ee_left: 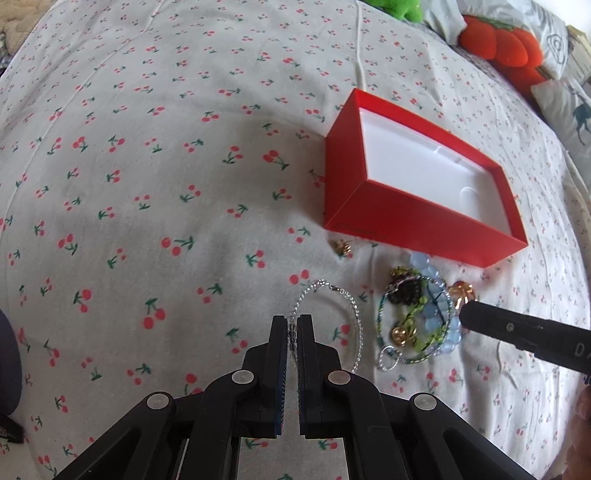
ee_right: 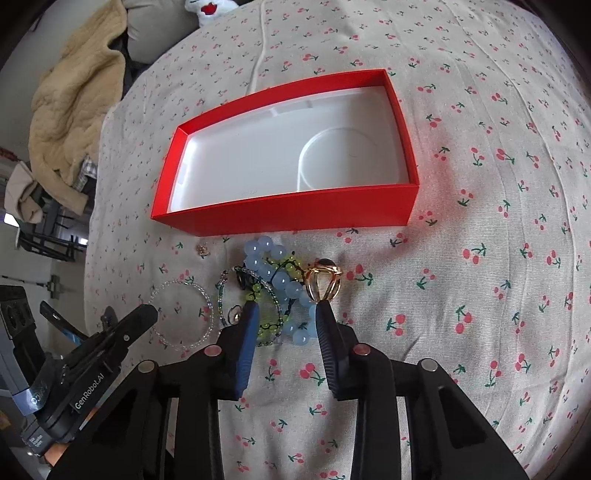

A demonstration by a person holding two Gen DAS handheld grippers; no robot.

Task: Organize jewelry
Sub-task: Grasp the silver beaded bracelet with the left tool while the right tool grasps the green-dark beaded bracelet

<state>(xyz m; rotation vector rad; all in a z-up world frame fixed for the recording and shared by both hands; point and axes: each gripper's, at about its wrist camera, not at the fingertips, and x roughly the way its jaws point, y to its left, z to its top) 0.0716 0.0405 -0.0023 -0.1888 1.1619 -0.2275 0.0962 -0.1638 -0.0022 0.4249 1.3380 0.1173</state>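
Note:
An open red box (ee_left: pixel 406 214) with a white inside stands on the cherry-print sheet. In front of it lies a tangle of jewelry (ee_left: pixel 417 317). My left gripper (ee_left: pixel 292 334) is shut on a clear beaded bracelet (ee_left: pixel 325 288), whose loop hangs out past the fingertips. My right gripper (ee_right: pixel 286 308) straddles the tangle with its jaws apart; blue beads (ee_right: pixel 280 280) and green beads (ee_right: pixel 258 291) lie between the fingers. A gold ring (ee_right: pixel 325 282) sits at the right fingertip. I see no clear pinch. A small gold earring (ee_left: pixel 343 247) lies alone near the box.
Orange plush (ee_left: pixel 509 40) and green plush (ee_left: pixel 402 7) lie behind the box, with a deer-print pillow (ee_left: pixel 569 107) at the bed's far right. A beige blanket (ee_right: pixel 74 92) is heaped off the bed's left edge. The sheet (ee_left: pixel 147 147) stretches wide to the left.

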